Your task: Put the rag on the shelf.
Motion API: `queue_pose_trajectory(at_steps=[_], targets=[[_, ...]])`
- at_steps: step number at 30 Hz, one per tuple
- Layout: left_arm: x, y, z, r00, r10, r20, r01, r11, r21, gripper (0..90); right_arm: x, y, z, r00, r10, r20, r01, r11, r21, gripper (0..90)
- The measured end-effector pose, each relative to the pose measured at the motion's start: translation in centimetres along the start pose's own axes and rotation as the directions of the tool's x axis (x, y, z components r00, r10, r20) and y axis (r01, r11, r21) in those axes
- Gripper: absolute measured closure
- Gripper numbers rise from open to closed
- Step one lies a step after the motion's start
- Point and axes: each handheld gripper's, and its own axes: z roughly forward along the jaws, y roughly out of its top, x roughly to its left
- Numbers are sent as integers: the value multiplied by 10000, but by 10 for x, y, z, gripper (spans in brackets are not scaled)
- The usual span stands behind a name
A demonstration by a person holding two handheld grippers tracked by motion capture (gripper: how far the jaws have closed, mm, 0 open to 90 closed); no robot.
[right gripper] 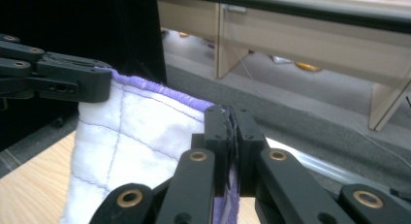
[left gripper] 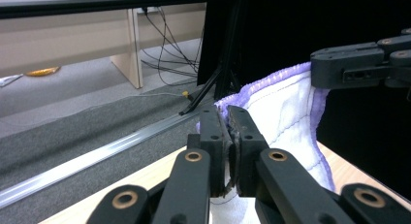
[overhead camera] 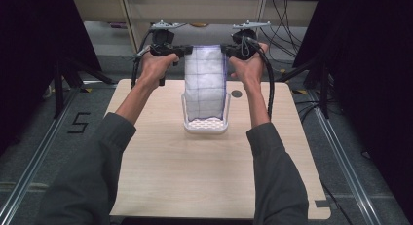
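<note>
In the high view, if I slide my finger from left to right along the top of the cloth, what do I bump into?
Left hand-held gripper → white quilted cloth with a purple edge → right hand-held gripper. Each hand-held gripper pinches a top corner of the cloth.

from above our side we look forward and down over the whole table [overhead camera: 160, 186]. each gripper camera sits close behind its own jaws, looking level across the quilted cloth [left gripper: 286, 112] toward the opposite gripper.
</note>
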Motion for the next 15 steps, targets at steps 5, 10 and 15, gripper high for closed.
queue_pose_trajectory(at_steps=[5,10,15], targets=[[12,-16,14,9992,-398,-32,398,9992,65,850,-7,-16,18,9995,294,114,-297,9994,186,873],[16,-34,26,9995,-298,75,295,9990,342,848,-13,-34,33,9987,480,149,-487,9976,500,870],[19,-45,35,9987,-515,63,510,9965,659,847,-16,-50,45,9974,688,192,-701,9942,810,869]])
